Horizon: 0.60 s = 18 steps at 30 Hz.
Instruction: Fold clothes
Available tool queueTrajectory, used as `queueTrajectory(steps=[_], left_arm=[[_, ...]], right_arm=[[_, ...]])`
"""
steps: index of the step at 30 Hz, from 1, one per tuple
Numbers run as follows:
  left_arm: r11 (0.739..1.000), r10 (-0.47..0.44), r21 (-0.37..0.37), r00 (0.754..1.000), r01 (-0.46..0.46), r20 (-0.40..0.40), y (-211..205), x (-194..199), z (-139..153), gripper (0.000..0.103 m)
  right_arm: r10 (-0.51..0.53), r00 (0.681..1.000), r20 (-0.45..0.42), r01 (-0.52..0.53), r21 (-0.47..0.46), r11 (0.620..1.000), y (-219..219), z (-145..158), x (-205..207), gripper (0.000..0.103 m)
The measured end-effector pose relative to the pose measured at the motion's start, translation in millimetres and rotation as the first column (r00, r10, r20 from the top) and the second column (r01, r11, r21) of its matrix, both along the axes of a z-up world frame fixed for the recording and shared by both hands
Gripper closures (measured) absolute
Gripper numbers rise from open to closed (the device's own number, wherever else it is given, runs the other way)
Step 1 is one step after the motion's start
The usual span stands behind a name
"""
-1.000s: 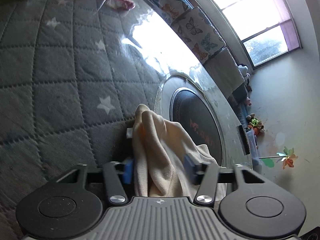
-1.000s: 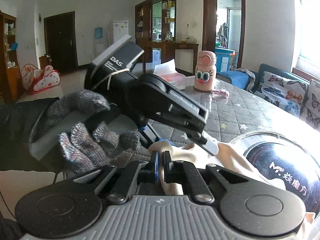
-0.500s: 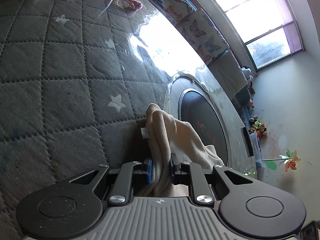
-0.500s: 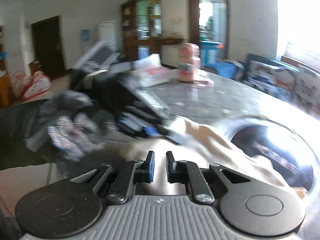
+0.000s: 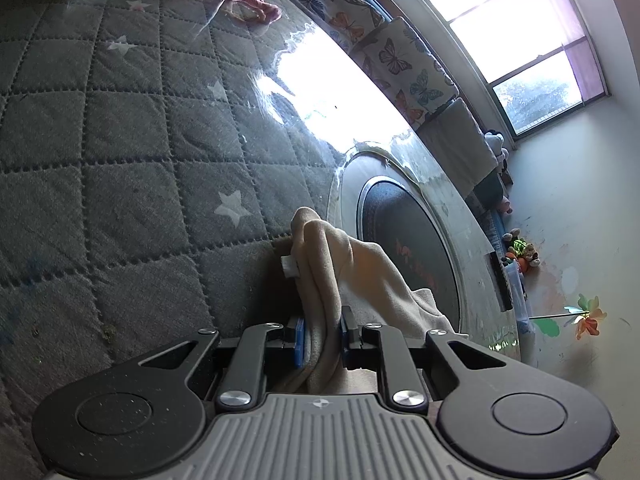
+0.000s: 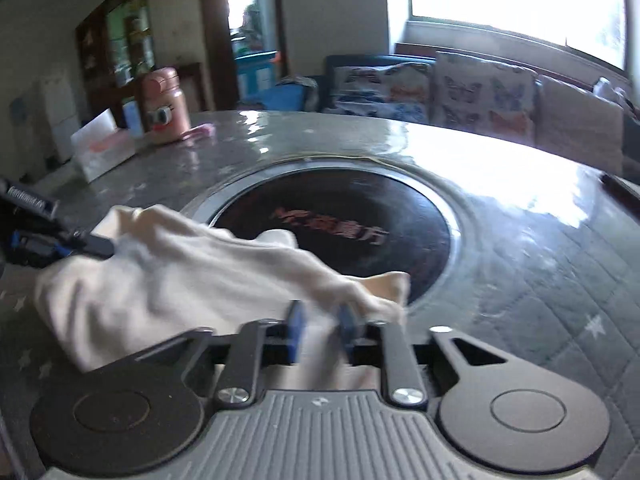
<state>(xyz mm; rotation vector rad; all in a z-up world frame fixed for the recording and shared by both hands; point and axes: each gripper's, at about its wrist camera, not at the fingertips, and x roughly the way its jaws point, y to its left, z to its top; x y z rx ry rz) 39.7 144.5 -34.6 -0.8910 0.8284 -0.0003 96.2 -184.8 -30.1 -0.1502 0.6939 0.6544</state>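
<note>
A cream garment (image 6: 180,272) lies bunched on the grey quilted table cover (image 5: 120,140), partly over the round black hob. My left gripper (image 5: 322,336) is shut on a gathered fold of this garment (image 5: 360,264), and a small white tag shows beside the fold. In the right wrist view the left gripper (image 6: 52,236) holds the garment's left end. My right gripper (image 6: 320,328) is over the garment's right end. Its jaws are opening, and cloth lies between the blue pads (image 6: 296,330) without being clamped. The picture is blurred by motion.
A round black hob (image 6: 340,228) is set into the table in front of both grippers. A pink bottle (image 6: 164,106), a tissue box (image 6: 100,152) and a small pink cloth (image 5: 252,8) stand at the far side. A sofa with butterfly cushions (image 6: 460,92) runs under the window.
The left jaws closed onto the cloth fold and stayed there. The right gripper let go beside the left gripper, swung to the right along the garment, and its jaws parted.
</note>
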Motion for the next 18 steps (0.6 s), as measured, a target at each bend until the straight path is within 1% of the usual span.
queueTrajectory(steps=[1,2,3,5,7,10,13,16,17,18], left_arm=[[1.000,-0.001,0.003,1.000,0.001,0.001,0,0,0,0.085],[1.000,-0.002,0.008,1.000,0.002,0.002,-1,1,0,0.085],[1.000,-0.004,0.013,1.000,0.004,0.003,-2,1,0,0.084],[0.999,-0.009,0.031,1.000,0.009,0.007,-5,3,1,0.084],[0.999,-0.014,0.049,1.000,0.014,0.010,-8,3,2,0.084],[0.996,-0.024,0.086,1.000,0.022,0.017,-11,4,4,0.084],[0.992,-0.034,0.123,0.999,0.031,0.024,-15,4,6,0.084],[0.986,-0.045,0.161,0.998,0.039,0.037,-20,5,8,0.085],[0.984,-0.050,0.173,0.998,0.041,0.043,-21,5,9,0.085],[0.982,-0.054,0.186,0.997,0.044,0.048,-22,5,10,0.086]], right_arm=[[-0.012,1.000,0.003,0.012,0.009,1.000,-4,1,2,0.076],[-0.026,1.000,0.010,0.026,0.009,1.000,-8,1,3,0.071],[-0.039,0.999,0.011,0.038,0.009,0.999,-11,1,4,0.063],[-0.063,0.998,0.010,0.063,0.010,0.998,-16,1,6,0.062],[-0.079,0.996,-0.030,0.080,0.028,0.996,-23,-3,12,0.062],[-0.088,0.995,-0.054,0.091,0.047,0.995,-23,-7,17,0.062],[-0.090,0.993,-0.069,0.094,0.061,0.994,-23,-9,19,0.065],[-0.087,0.993,-0.079,0.093,0.068,0.993,-22,-9,19,0.070],[-0.086,0.993,-0.086,0.093,0.075,0.993,-22,-9,19,0.079],[-0.086,0.992,-0.094,0.094,0.082,0.992,-22,-9,19,0.085]])
